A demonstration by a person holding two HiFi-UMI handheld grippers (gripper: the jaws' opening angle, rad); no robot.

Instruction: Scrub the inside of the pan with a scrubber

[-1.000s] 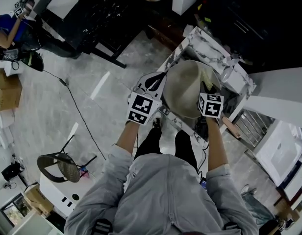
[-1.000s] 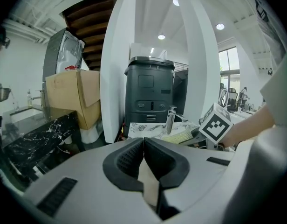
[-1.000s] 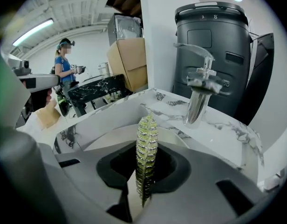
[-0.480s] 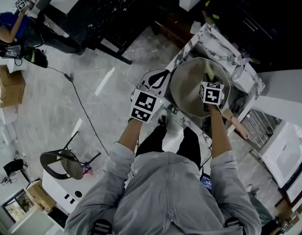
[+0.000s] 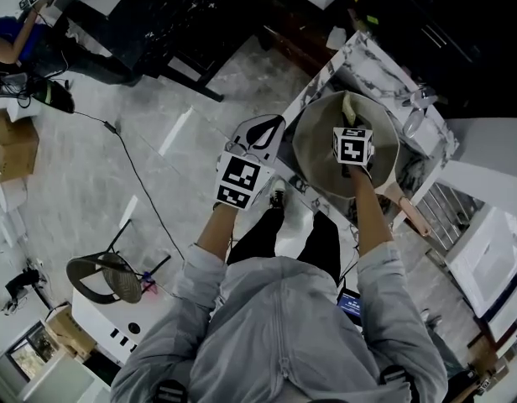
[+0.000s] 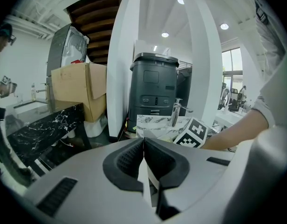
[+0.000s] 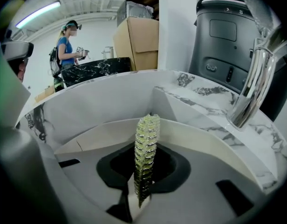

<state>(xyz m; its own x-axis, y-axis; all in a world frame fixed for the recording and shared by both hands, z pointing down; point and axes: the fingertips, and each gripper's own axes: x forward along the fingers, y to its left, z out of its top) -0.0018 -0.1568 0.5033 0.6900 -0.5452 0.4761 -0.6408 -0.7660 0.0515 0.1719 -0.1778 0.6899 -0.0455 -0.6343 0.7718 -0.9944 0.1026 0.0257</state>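
1. Our right claw [image 7: 144, 174] is clamped on the scrubber [image 7: 146, 153], a thin yellow-green pad that stands on edge between the dark pads.
2. In the head view the right claw [image 5: 349, 122] sits over the pan [image 5: 313, 154], right of the frame's centre, with the scrubber [image 5: 348, 106] poking out towards the pan's far wall.
3. The pan is a pale round bowl lying in the marbled sink [image 5: 363, 57]. Its handle [image 5: 407, 215] runs out towards the lower right.
4. From the right gripper view we look along the scrubber at the pan's [image 7: 213, 148] cream inner wall. The sink's [image 7: 87, 106] white side rises behind it and a chrome tap [image 7: 255, 73] curves in at the right.
5. We cannot tell whether the scrubber's tip touches the pan.
6. Our left claw [image 6: 143, 146] has its jaws together with nothing between them.
7. In the head view the left claw [image 5: 268, 128] hangs just left of the pan, beside the worktop's edge and apart from the pan.
8. A person in blue [image 5: 15, 44] stands in the upper left of the frame.
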